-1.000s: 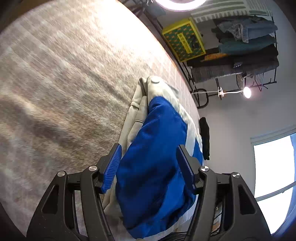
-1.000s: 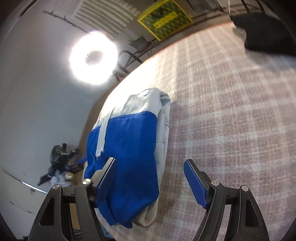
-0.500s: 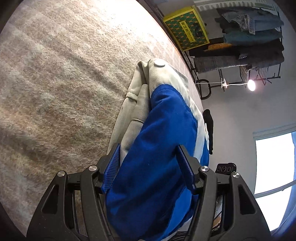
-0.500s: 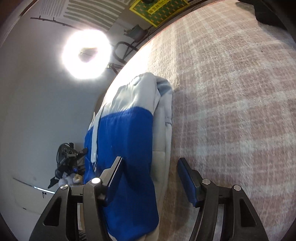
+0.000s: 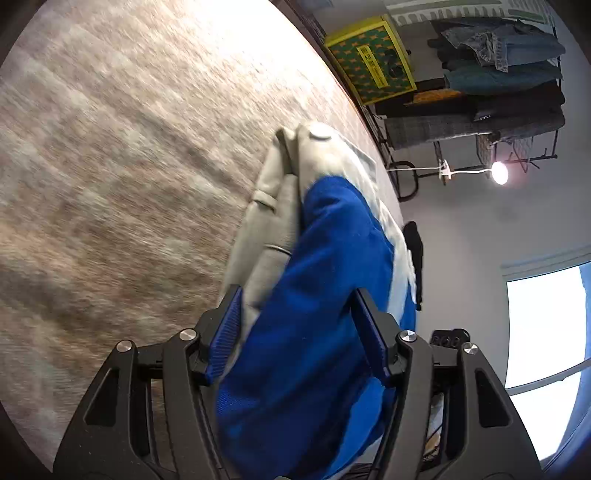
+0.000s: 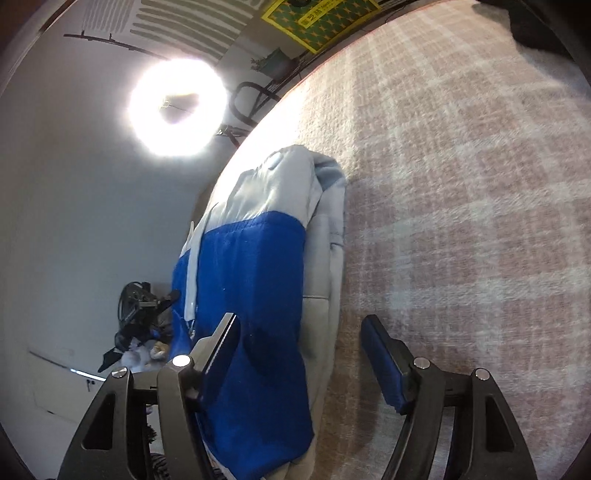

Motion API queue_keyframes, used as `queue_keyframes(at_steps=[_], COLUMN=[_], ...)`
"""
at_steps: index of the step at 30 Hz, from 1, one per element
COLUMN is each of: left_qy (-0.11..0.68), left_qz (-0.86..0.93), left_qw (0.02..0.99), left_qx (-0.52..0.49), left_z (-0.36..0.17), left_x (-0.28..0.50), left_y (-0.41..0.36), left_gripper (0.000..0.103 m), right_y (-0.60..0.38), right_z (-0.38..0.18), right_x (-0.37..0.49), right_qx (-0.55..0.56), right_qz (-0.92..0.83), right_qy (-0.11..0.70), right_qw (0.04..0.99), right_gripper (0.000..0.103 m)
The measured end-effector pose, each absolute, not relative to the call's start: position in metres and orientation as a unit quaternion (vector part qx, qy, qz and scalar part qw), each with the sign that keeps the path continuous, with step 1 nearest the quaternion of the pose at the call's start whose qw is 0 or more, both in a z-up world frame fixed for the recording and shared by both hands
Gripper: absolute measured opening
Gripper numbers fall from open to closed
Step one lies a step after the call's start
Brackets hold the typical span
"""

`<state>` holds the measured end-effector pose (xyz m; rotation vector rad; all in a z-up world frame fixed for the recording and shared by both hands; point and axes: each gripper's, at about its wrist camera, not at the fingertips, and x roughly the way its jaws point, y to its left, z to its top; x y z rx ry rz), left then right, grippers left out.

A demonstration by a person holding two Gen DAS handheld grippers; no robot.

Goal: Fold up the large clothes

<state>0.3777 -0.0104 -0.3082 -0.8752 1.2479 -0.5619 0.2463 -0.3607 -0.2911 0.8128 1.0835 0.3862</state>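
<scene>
A folded garment [image 5: 332, 277], blue with pale grey panels and a snap button, lies on a plaid blanket [image 5: 129, 166]. My left gripper [image 5: 297, 332] straddles its near end. Blue and grey cloth fills the gap between the jaws, which stand wide and do not pinch it. In the right wrist view the same garment [image 6: 258, 277] lies left of centre. My right gripper [image 6: 301, 343] is open and its jaws are opening. Its left finger [image 6: 221, 339] rests on the blue cloth, and its right finger [image 6: 384, 362] hangs over the bare blanket [image 6: 461, 221].
A yellow-green box [image 5: 373, 59] and a rack of hanging clothes [image 5: 498, 74] stand beyond the blanket's far edge. A small lamp [image 5: 498, 171] and a black cloth [image 5: 413, 240] are on the right. A ring light [image 6: 177, 107] glares at the left, and a dark cloth [image 6: 535, 26] lies far right.
Both grippers sank closer to the garment, which now looks larger and fills more of each gap. The right jaws narrowed, then widened again.
</scene>
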Motion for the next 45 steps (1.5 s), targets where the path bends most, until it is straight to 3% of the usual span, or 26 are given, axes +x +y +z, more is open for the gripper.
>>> queue_keyframes(at_steps=[1, 2, 5, 9, 13, 17, 32, 45], left_qy=[0.556, 0.555, 0.551, 0.551, 0.545, 0.530, 0.482, 0.477], left_qz=[-0.252, -0.253, -0.254, -0.242, -0.234, -0.237, -0.259, -0.307], left_qw=[0.691, 0.694, 0.689, 0.703, 0.730, 0.767, 0.814, 0.806], left_qx=[-0.386, -0.383, -0.396, -0.378, -0.340, -0.272, -0.195, -0.170], left_z=[-0.307, -0.306, -0.308, -0.302, -0.286, -0.262, -0.198, -0.183], left_x=[0.378, 0.378, 0.379, 0.379, 0.377, 0.368, 0.327, 0.300], left_y=[-0.012, -0.014, -0.020, -0.032, -0.044, -0.058, -0.081, -0.139], left_gripper=[0.061, 0.061, 0.061, 0.045, 0.024, 0.015, 0.011, 0.011], right_y=[-0.358, -0.355, -0.344, -0.342, -0.326, -0.316, -0.258, -0.299], right_z=[-0.292, -0.293, -0.298, -0.298, -0.287, -0.267, -0.181, -0.152], right_x=[0.248, 0.249, 0.253, 0.256, 0.262, 0.259, 0.231, 0.185], right_qx=[0.375, 0.377, 0.381, 0.393, 0.362, 0.316, 0.173, 0.142], right_qz=[0.185, 0.192, 0.202, 0.196, 0.175, 0.165, 0.163, 0.127], right_qy=[0.501, 0.501, 0.504, 0.502, 0.507, 0.503, 0.469, 0.454], right_qw=[0.758, 0.755, 0.748, 0.745, 0.763, 0.787, 0.851, 0.870], right_gripper=[0.069, 0.060, 0.058, 0.057, 0.039, 0.030, 0.022, 0.021])
